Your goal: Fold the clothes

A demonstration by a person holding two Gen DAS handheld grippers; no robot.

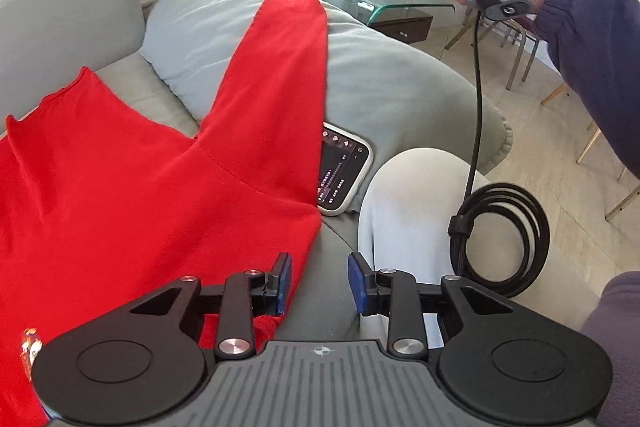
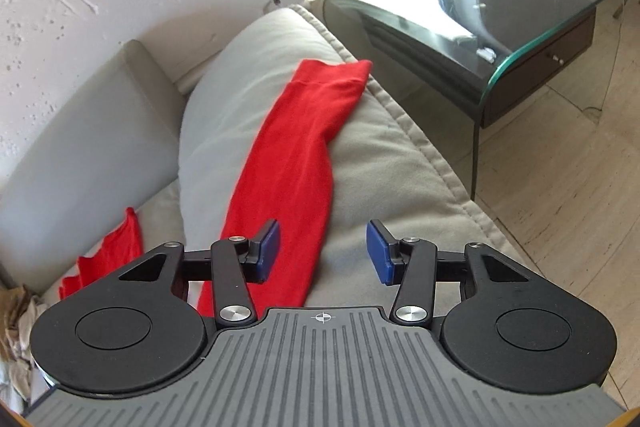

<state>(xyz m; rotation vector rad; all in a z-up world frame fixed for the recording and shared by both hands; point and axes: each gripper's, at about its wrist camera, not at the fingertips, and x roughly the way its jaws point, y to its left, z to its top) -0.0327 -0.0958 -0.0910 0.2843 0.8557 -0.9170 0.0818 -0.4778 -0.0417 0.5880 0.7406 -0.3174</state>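
Red sweater [image 1: 132,187] lies spread over the sofa [image 1: 72,39], sleeve [image 1: 280,59] reaching toward twelve o'clock up the cushion [image 1: 384,75]. From my left claw [image 1: 319,285], spread and empty at six, its hem edge sits just under my left finger. From my right claw [image 2: 322,253], likewise spread, the sleeve [image 2: 296,155] runs toward one. Folding seems not yet begun; next I should pinch that cuff [image 2: 332,75].

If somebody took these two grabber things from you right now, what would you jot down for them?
Left gripper: open, empty, low over the red garment's near edge.
Right gripper: open, empty, raised over the sleeve.
The garment lies spread on the sofa, one sleeve draped up over the grey pillow. A phone lies beside it, partly under the cloth.
Done: no fold visible.
Left: all the folding.
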